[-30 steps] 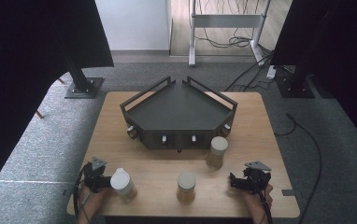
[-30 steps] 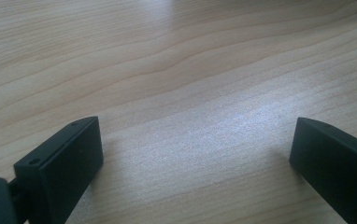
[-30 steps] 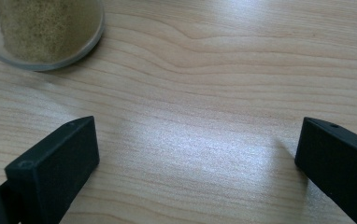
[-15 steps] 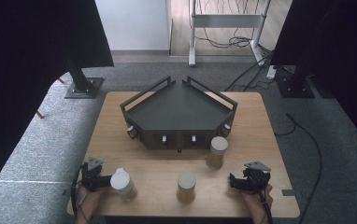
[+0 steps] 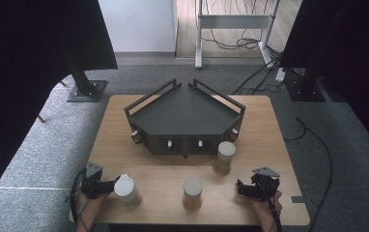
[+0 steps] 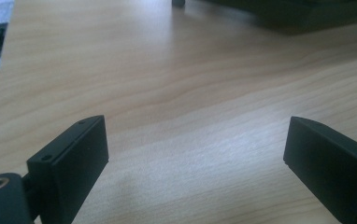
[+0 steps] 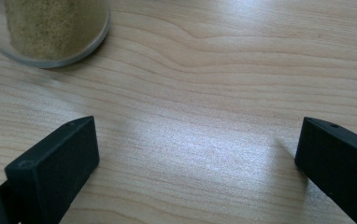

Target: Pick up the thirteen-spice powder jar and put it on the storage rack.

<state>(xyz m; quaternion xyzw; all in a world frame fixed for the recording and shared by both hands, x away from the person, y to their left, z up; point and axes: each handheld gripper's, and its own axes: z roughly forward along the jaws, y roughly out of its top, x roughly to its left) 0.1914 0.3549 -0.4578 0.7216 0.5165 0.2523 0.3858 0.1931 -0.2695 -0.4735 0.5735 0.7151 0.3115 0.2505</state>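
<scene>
Three jars, one tray, and your two hand-held grippers on the wooden surface (image 5: 269, 125).

Nearest you, your left hand-held gripper (image 5: 106, 185) has its jaws spread wide over bare wood, just beside the white-lidded jar (image 5: 126, 190) at the front left; your right hand-held gripper (image 5: 243, 188) is likewise spread and holds nothing, near the front right edge. Between them stands a tan-lidded jar (image 5: 192, 193) of sandy grains. Farther back, a third jar (image 5: 224, 157), pale-lidded, stands just in front of the dark angular tray (image 5: 185, 116), which has raised rails and sits at the middle of the surface.
</scene>
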